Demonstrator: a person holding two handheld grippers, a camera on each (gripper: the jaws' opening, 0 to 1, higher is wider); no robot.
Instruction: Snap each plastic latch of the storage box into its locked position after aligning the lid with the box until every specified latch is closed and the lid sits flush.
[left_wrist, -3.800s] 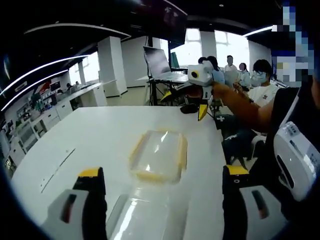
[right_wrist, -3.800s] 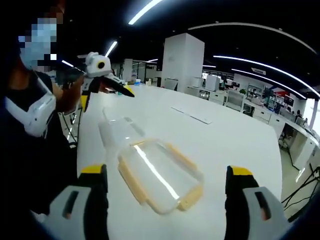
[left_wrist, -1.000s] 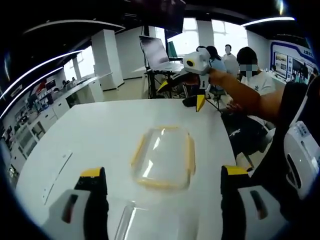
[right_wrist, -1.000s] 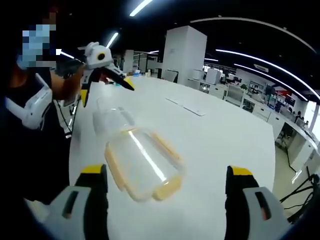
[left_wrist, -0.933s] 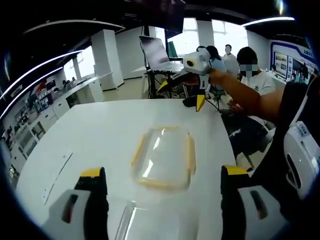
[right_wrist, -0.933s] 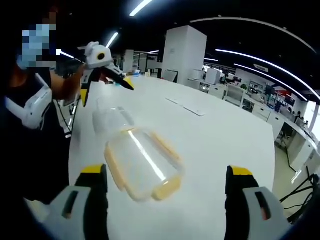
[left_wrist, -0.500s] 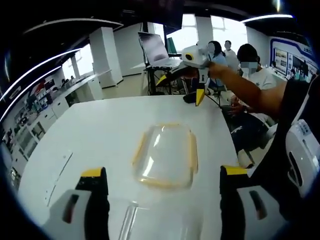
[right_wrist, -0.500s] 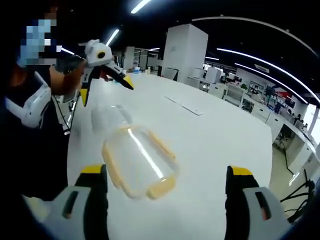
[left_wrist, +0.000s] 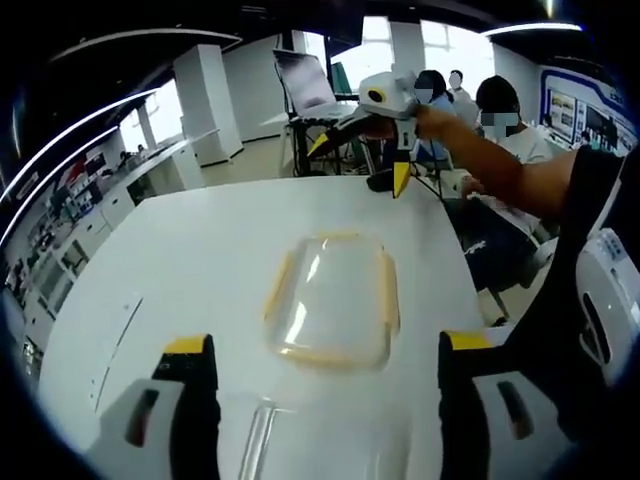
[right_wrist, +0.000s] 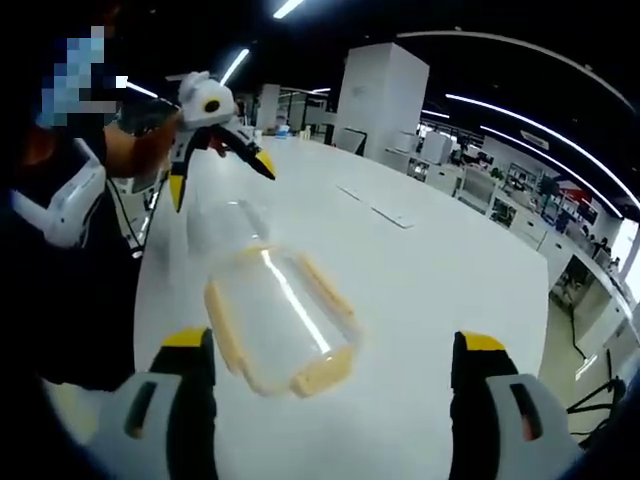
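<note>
A clear lid with yellow latches (left_wrist: 330, 300) lies flat on the white table (left_wrist: 200, 250). The clear box (left_wrist: 320, 450) stands apart from it, just below my left gripper (left_wrist: 328, 345), which hangs open and empty above the table. In the right gripper view the lid (right_wrist: 280, 320) is close in front of my right gripper (right_wrist: 332, 340), also open and empty. The box (right_wrist: 225, 225) stands beyond the lid, under the left gripper (right_wrist: 220, 178). The right gripper (left_wrist: 360, 165) is held in the air past the lid's far end, jaws apart.
A thin flat strip (left_wrist: 120, 330) lies on the table's left part. A laptop on a stand (left_wrist: 305, 85) and seated people (left_wrist: 500, 110) are beyond the far edge. The person's body (right_wrist: 60, 230) stands along one table side.
Both views have shifted a little with the hands, and each gripper sits slightly nearer the middle of the other's view. The lid and box have stayed put. Both grippers stay open.
</note>
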